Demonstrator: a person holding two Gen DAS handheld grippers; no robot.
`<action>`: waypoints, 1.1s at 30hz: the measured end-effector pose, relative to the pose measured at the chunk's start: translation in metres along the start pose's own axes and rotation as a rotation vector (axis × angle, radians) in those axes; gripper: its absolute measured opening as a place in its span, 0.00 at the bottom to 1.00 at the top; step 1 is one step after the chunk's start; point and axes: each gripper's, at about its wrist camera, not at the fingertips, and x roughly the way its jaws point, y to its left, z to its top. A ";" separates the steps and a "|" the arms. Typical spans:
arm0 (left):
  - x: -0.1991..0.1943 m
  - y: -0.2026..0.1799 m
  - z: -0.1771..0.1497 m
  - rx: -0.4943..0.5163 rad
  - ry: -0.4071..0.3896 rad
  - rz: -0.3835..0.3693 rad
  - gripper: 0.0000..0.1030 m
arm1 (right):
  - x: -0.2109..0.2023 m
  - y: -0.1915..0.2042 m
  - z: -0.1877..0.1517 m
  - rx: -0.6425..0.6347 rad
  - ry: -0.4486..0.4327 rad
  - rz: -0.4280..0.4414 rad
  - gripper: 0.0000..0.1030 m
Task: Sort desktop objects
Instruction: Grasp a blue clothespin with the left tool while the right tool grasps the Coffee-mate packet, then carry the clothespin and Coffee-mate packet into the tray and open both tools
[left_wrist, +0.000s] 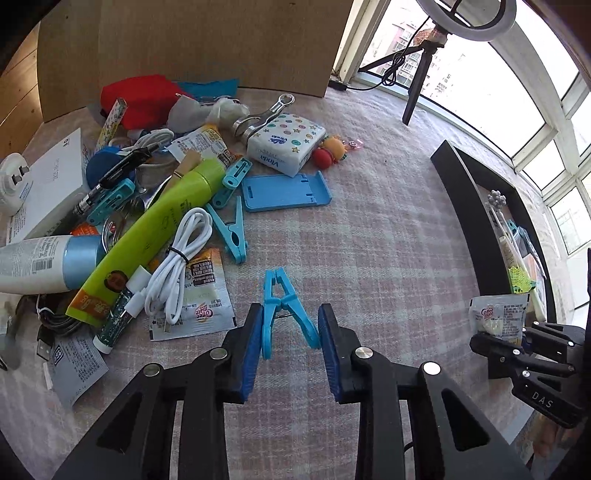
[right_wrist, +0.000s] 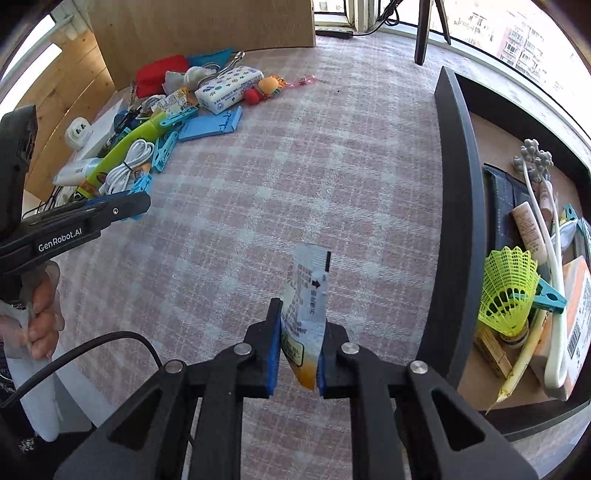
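My left gripper (left_wrist: 290, 345) is shut on a blue clothespin (left_wrist: 282, 312), pressing its two handle ends just above the pink plaid cloth (left_wrist: 369, 236). My right gripper (right_wrist: 297, 350) is shut on a Coffee-mate sachet (right_wrist: 306, 306), held upright above the cloth to the left of the dark tray (right_wrist: 458, 221). The sachet also shows in the left wrist view (left_wrist: 496, 317). The clutter pile (left_wrist: 147, 206) lies left of the left gripper: white cable (left_wrist: 177, 266), green bottle (left_wrist: 155, 229), blue phone stand (left_wrist: 286, 192), tissue pack (left_wrist: 286, 144).
The tray at right holds a green shuttlecock (right_wrist: 508, 291), a blue clothespin (right_wrist: 550, 295), tubes and a box. A wooden board (left_wrist: 184, 44) stands behind the pile. A ring-light tripod (left_wrist: 417, 74) stands at the back by the window.
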 end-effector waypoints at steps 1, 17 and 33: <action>-0.003 -0.005 0.003 0.007 -0.006 -0.009 0.27 | -0.006 -0.006 0.003 0.014 -0.013 0.004 0.14; -0.014 -0.193 0.024 0.319 -0.011 -0.249 0.27 | -0.081 -0.137 -0.004 0.348 -0.189 -0.153 0.14; -0.023 -0.286 0.013 0.518 -0.053 -0.287 0.72 | -0.123 -0.216 -0.031 0.533 -0.266 -0.270 0.60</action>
